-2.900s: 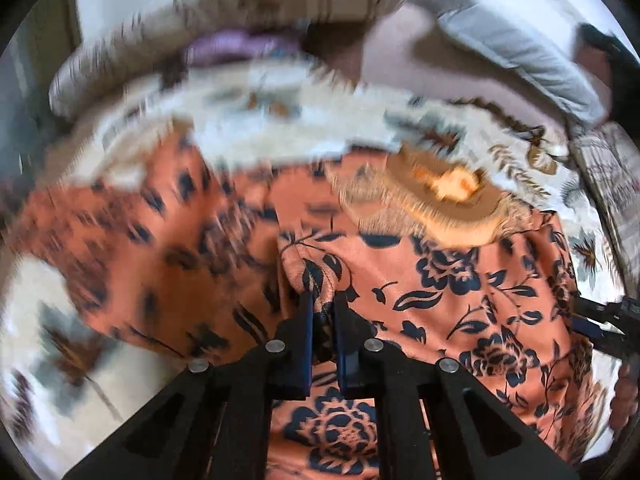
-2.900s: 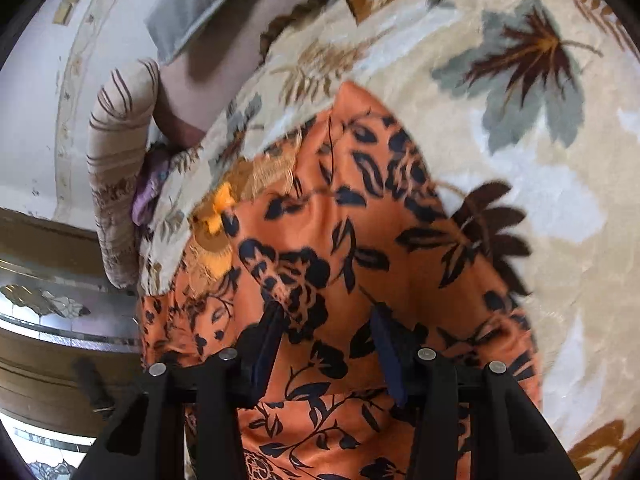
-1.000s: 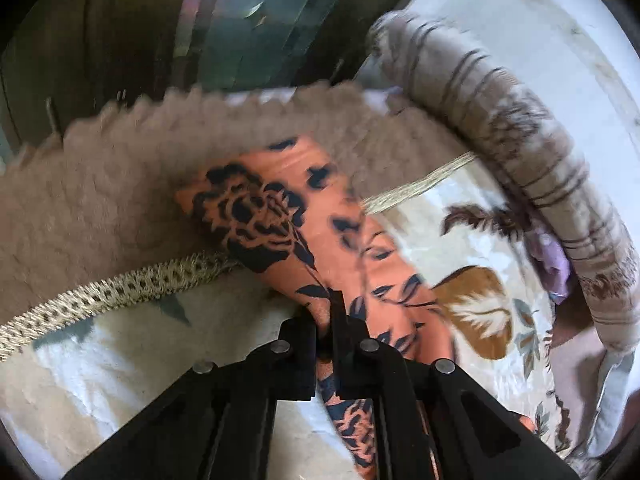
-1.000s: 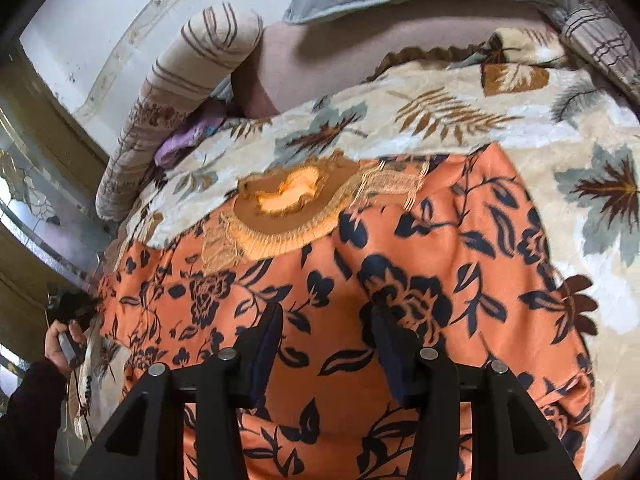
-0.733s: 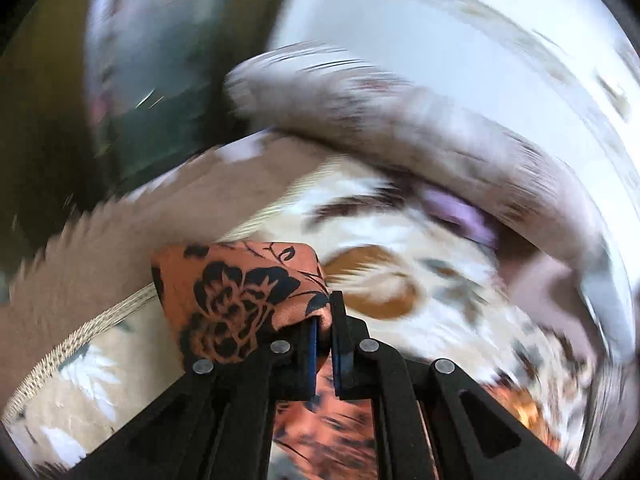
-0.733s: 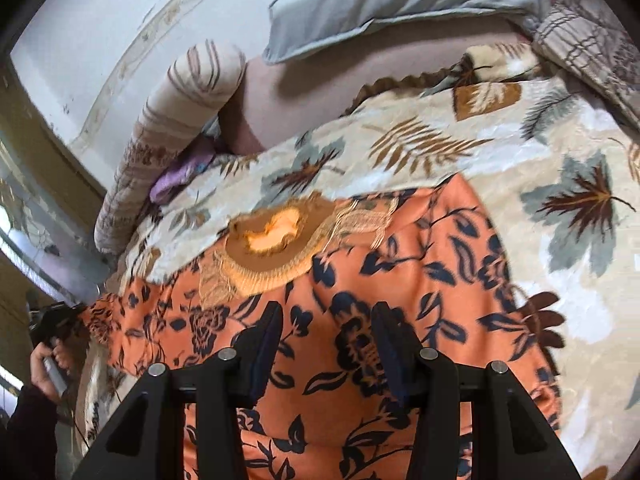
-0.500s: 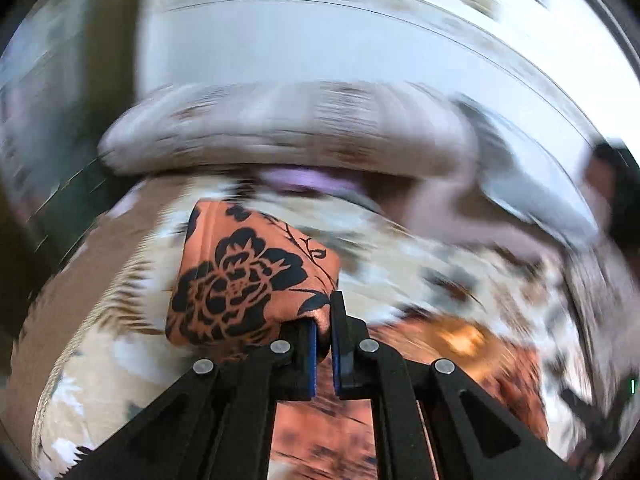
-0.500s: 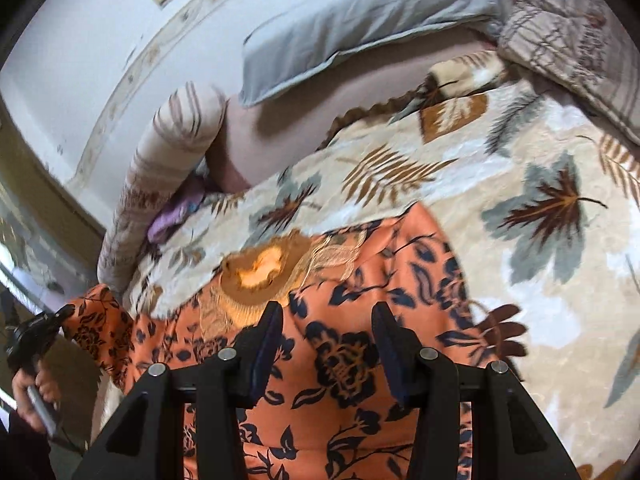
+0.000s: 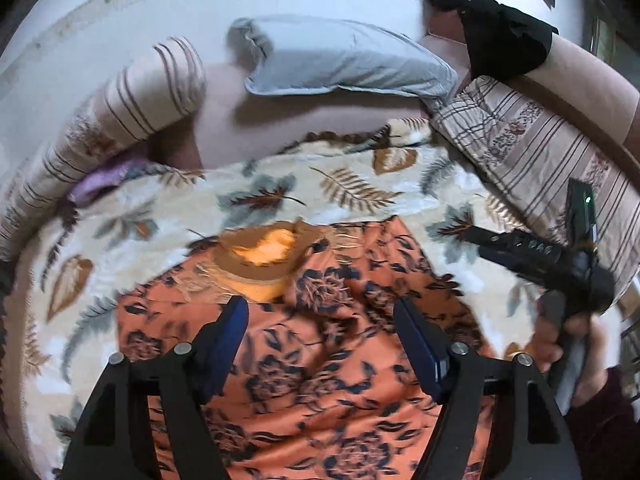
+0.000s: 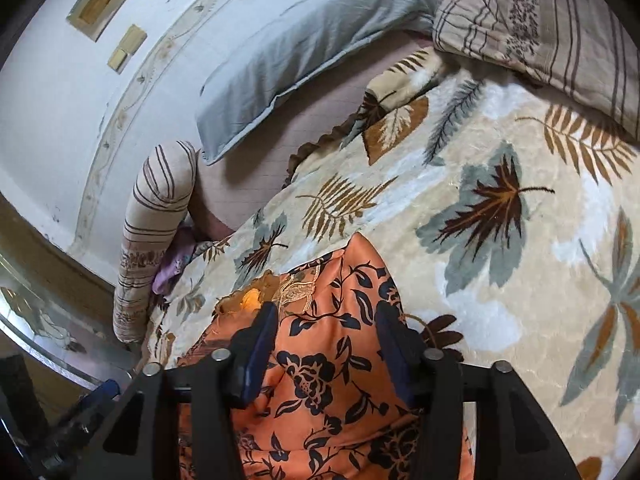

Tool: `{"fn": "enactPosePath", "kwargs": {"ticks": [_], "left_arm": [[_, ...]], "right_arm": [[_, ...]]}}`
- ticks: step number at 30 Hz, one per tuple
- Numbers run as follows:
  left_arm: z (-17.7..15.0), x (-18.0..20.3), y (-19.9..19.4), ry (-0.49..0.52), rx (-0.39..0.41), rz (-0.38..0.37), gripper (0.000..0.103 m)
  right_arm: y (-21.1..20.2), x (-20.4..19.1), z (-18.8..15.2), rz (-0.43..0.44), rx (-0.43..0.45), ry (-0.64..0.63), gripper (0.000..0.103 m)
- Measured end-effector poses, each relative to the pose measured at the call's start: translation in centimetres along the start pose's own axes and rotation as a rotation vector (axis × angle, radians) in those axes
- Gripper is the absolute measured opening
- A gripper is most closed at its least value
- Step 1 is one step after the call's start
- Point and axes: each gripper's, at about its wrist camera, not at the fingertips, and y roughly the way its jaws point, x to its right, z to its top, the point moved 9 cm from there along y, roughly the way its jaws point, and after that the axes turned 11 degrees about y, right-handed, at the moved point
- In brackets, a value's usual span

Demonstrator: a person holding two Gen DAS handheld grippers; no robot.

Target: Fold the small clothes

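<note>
The orange floral garment (image 9: 320,360) lies spread on the leaf-print blanket (image 10: 500,208) over the bed, no writing readable. The left gripper (image 9: 320,316) and right gripper (image 10: 326,320) hover over it, jaws opening, gripping nothing.

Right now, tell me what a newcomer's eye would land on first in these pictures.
The orange garment with dark flowers, spread on the leaf-print blanket in the middle, its embroidered neckline toward the pillows. Next, the left gripper, its jaws opening above the cloth with nothing pinched, and the right gripper, also opening. A grey pillow lies against the wall behind.
</note>
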Motion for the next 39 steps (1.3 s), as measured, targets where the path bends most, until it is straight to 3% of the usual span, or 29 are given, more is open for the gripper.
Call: {"fn": "enactPosePath", "kwargs": {"ticks": [4,6,9,11,15,19,22,27,30,34,37,39], "left_arm": [[-2.5,-5.9,0.4,-0.118,-0.028,0.1,0.075],[-5.2,-9.1,0.8,-0.17,-0.055,0.194,0.076],[-9.8,-12.7,2.3,-0.268,-0.115,0.247,0.075],[-12.9,-14.4,3.1,-0.318,-0.146,0.28,0.075],[-16.5,-16.1,3.8,-0.374,-0.131,0.331,0.075],[-18.8,-16.6,5.5,-0.375,-0.156,0.349,0.075],[-19.7,-17.1,6.7,-0.438,-0.191,0.283,0.075],[-20.2,-17.0,7.3,-0.492,-0.17,0.224,0.076],[-20.2,-16.8,7.2,-0.468,-0.167,0.223,0.076],[-20.3,-16.7,7.0,-0.471,-0.168,0.212,0.076],[-20.3,-16.7,7.0,-0.469,-0.175,0.22,0.076],[-20.3,-16.7,6.9,-0.465,-0.178,0.226,0.076]], "right_arm": [[1.1,-1.4,-1.6,0.001,-0.046,-0.063,0.057],[1.9,-2.7,-3.0,0.004,-0.077,-0.115,0.057],[3.0,-4.9,-5.1,0.012,-0.11,-0.201,0.057],[3.5,-6.9,-7.1,0.015,-0.122,-0.292,0.063],[4.3,-9.9,-11.0,-0.029,-0.087,-0.509,0.073],[7.3,-10.8,-14.6,-0.178,-0.097,-0.729,0.075],[10.0,-11.5,-16.1,-0.286,-0.135,-0.863,0.075],[14.7,-10.7,-15.1,-0.571,-0.081,-1.053,0.075],[14.7,-8.9,-12.6,-0.655,-0.049,-0.983,0.073],[7.6,-4.8,-7.6,-0.574,0.055,-0.624,0.073],[2.6,0.7,-5.6,-0.677,0.103,-0.488,0.073],[0.2,3.1,-5.4,-0.626,0.082,-0.377,0.073]]}}
